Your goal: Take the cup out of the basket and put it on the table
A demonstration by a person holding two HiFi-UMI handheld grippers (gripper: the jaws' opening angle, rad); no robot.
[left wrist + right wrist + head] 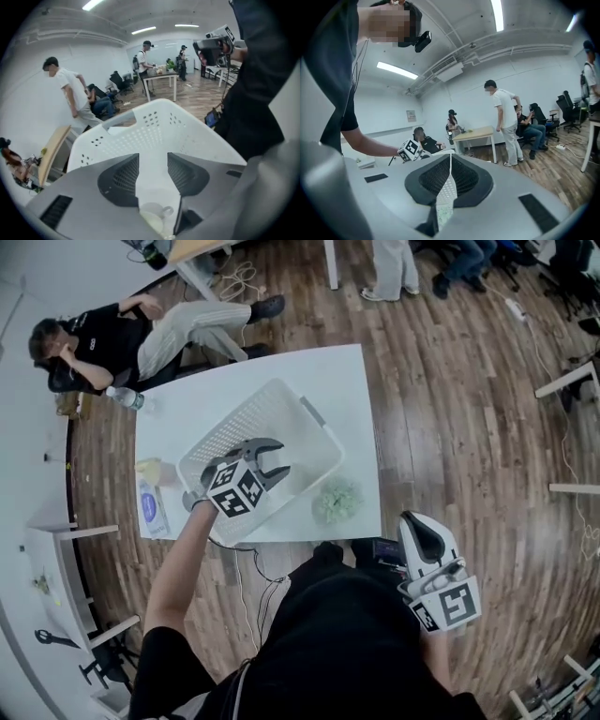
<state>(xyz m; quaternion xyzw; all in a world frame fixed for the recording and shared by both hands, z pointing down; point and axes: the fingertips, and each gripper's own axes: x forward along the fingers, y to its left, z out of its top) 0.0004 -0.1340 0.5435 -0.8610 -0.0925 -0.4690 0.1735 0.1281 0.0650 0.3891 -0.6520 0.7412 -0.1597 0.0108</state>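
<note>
Right claw (422,531) hangs shut and empty by the hip, out of the way. Left claw (279,456) points down into the basket (234,418), jaws apart, nothing gripped, lined up on the white cup (157,214) at the bottom.

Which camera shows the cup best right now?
The left gripper view: the white cup lies in the basket, framed between its open fingers. The head view shows only the left gripper over the basket; the right gripper view misses it.
</note>
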